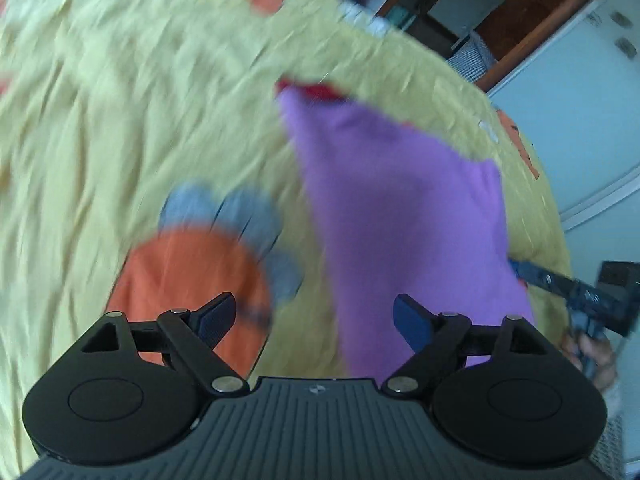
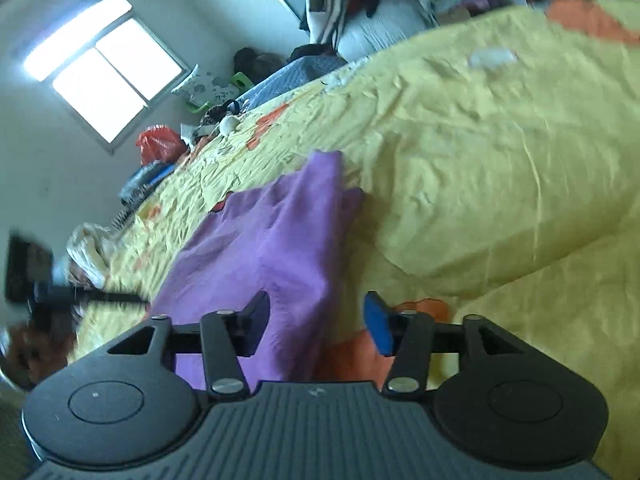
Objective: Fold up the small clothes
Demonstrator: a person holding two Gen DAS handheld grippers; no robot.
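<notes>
A small purple garment (image 1: pixel 400 216) lies on the yellow bedspread (image 1: pixel 140 112), with a red edge at its far end. My left gripper (image 1: pixel 314 320) is open and empty above the bedspread, the garment's near edge just right of its middle. The garment also shows in the right wrist view (image 2: pixel 264 248), rumpled. My right gripper (image 2: pixel 316 324) is open, its jaws standing either side of the garment's near right edge without holding it. The right gripper also appears at the right edge of the left wrist view (image 1: pixel 576 292).
The bedspread has an orange and grey print (image 1: pixel 192 264) under the left gripper. A pile of clothes and bedding (image 2: pixel 372 4) sits at the far end of the bed. A red bag (image 2: pixel 158 142) and clutter lie by the window wall. A doorway (image 1: pixel 520 12) stands beyond the bed.
</notes>
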